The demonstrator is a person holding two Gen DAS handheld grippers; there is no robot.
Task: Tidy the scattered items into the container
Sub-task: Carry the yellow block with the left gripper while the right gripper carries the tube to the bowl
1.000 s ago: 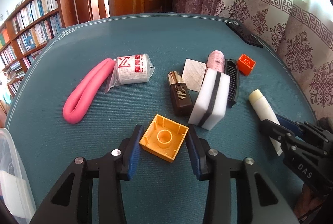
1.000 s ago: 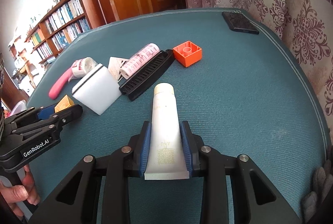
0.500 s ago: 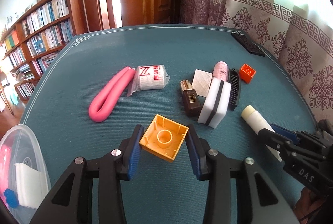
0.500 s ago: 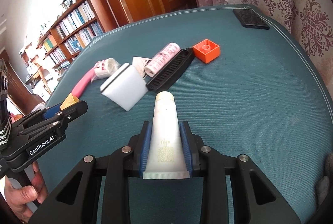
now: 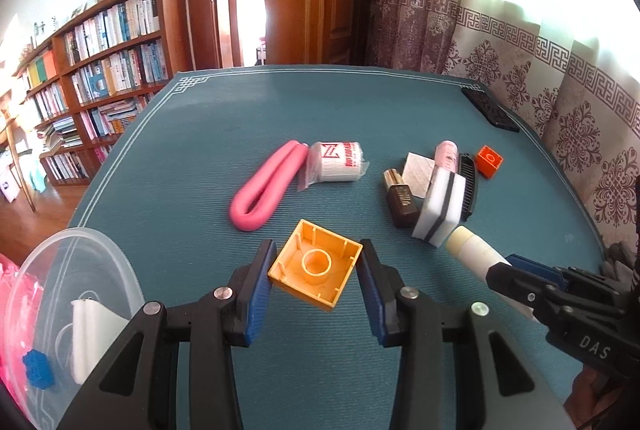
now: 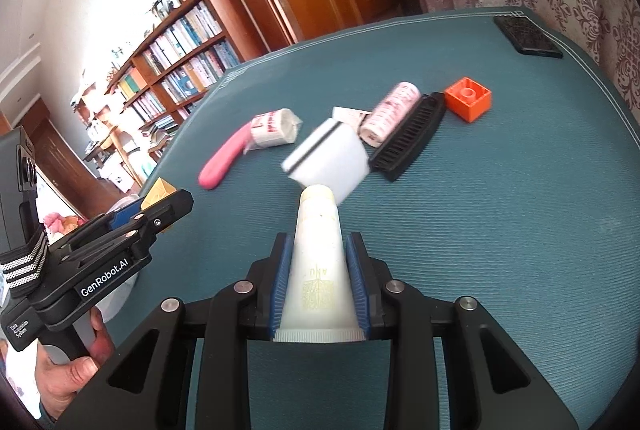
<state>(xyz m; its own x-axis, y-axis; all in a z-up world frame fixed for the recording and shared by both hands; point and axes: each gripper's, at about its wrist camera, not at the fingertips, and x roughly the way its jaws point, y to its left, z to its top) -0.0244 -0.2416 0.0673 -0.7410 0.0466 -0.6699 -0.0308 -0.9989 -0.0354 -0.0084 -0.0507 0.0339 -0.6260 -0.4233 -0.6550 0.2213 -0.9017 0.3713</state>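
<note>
Clear round plastic container (image 5: 80,270) is seen at lower left of left wrist view, off the table edge, w/ a white folded item (image 5: 90,334) and a small blue piece (image 5: 38,370) inside. Left gripper (image 5: 316,274) is clamped on a yellow square plastic block (image 5: 316,270), hollow side facing cam, held above the teal table mat (image 5: 320,118). Right gripper (image 6: 318,282) is closed on a cream squeeze tube (image 6: 318,250), cap end fwd. On the mat are left: pink foam loop (image 5: 264,190), wrapped white bandage roll (image 5: 336,162), dark brown bottle (image 5: 402,204), white sponge w/ black stripe (image 5: 440,210), black comb (image 6: 412,138), pink roll (image 6: 390,114), orange block (image 6: 468,98), black phone (image 6: 528,36).
</note>
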